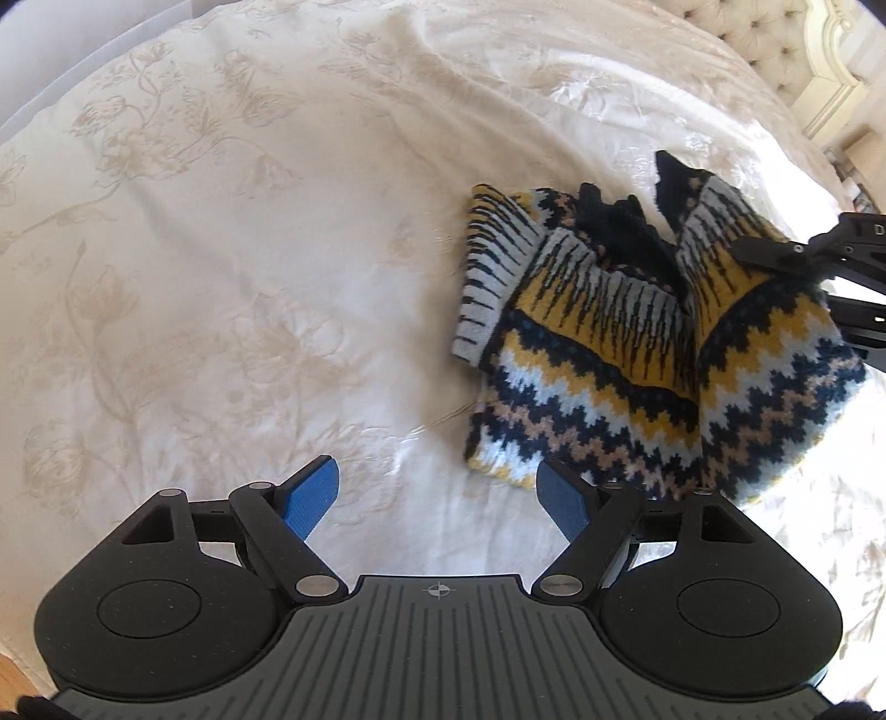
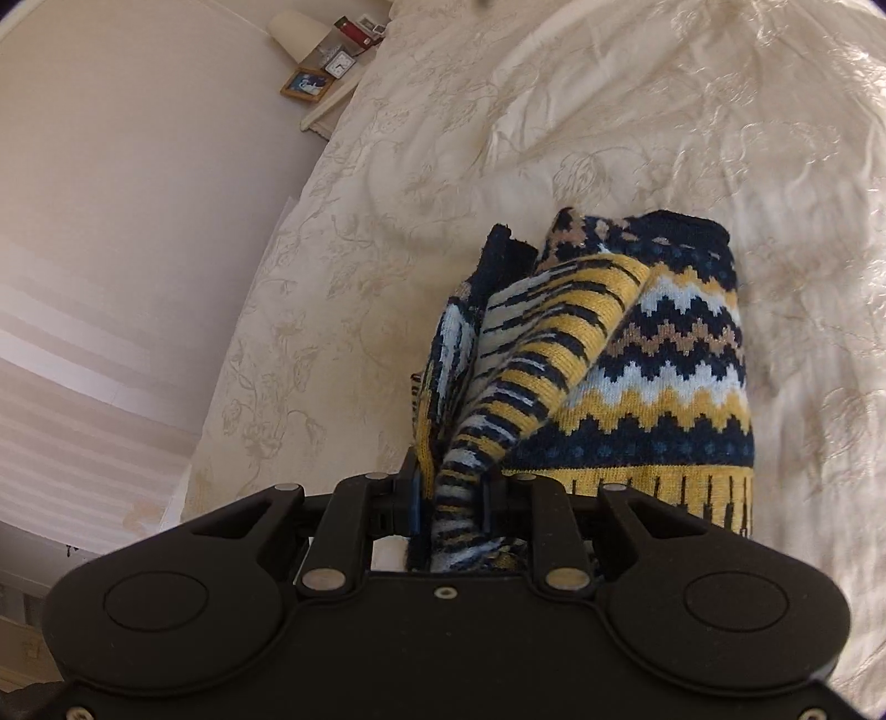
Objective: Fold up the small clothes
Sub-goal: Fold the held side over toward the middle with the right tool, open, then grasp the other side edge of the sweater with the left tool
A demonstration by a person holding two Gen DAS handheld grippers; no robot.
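Note:
A small knitted sweater in navy, yellow, pale blue and tan zigzags lies bunched on the white bedspread. My left gripper hovers open just left of its near hem, blue pads empty. In the left wrist view my right gripper reaches in from the right edge and pinches the sweater's raised right side. The right wrist view shows the right gripper shut on a striped fold of the sweater, with knit bunched between its fingers.
The cream floral bedspread stretches widely to the left and beyond the sweater. A tufted headboard stands at the far right. A bedside shelf with a clock and a framed picture sits beside the bed, by a pale wall.

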